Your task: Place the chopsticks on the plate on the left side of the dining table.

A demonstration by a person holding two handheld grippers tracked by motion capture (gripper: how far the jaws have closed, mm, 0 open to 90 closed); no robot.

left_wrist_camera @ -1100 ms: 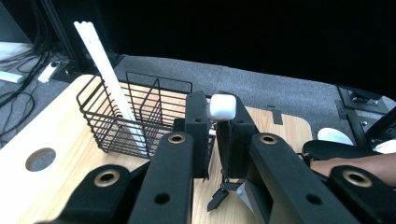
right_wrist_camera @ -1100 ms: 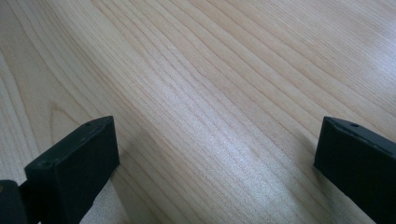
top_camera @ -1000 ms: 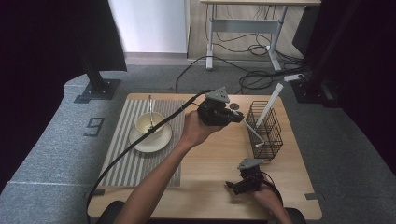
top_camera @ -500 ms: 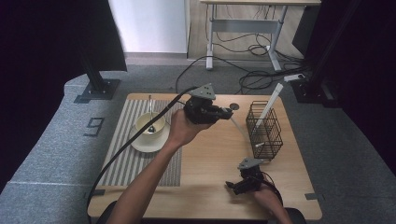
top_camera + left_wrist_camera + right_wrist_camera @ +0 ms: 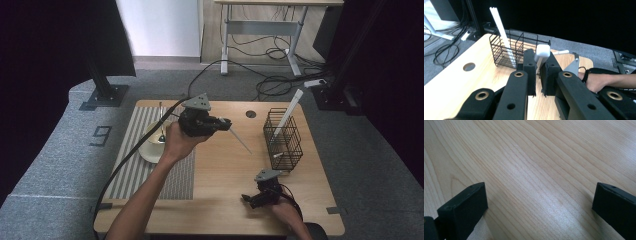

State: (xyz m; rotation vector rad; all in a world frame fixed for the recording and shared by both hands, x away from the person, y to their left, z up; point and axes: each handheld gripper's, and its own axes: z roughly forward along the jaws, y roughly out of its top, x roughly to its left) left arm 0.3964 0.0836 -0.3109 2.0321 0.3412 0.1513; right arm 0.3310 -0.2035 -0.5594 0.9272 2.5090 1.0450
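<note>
So the left gripper (image 5: pixel 222 123) is sitting mid-frame in the high view, jaws pinched tight on the butt end of a white chopstick (image 5: pixel 240 141) — the left gripper view is showing that square white tip (image 5: pixel 542 51) poking up between the two black jaws. Holding it by the end is letting the long tapered part hang out diagonally toward the lower right, above bare wood, probably so it can be aimed at something. The wire basket (image 5: pixel 283 134) is standing at the right of the frame with another white stick (image 5: pixel 288 108) leaning out of it; there's open table between the two. The right gripper (image 5: pixel 252 199) is parked near the bottom edge — jaws spread wide, holding nothing, just wood grain (image 5: pixel 536 170) between them. Over left, a bowl (image 5: pixel 150 146) with a spoon (image 5: pixel 161 125) is resting on the striped mat (image 5: pixel 132 172), just beside the hand (image 5: pixel 175 145).
</note>
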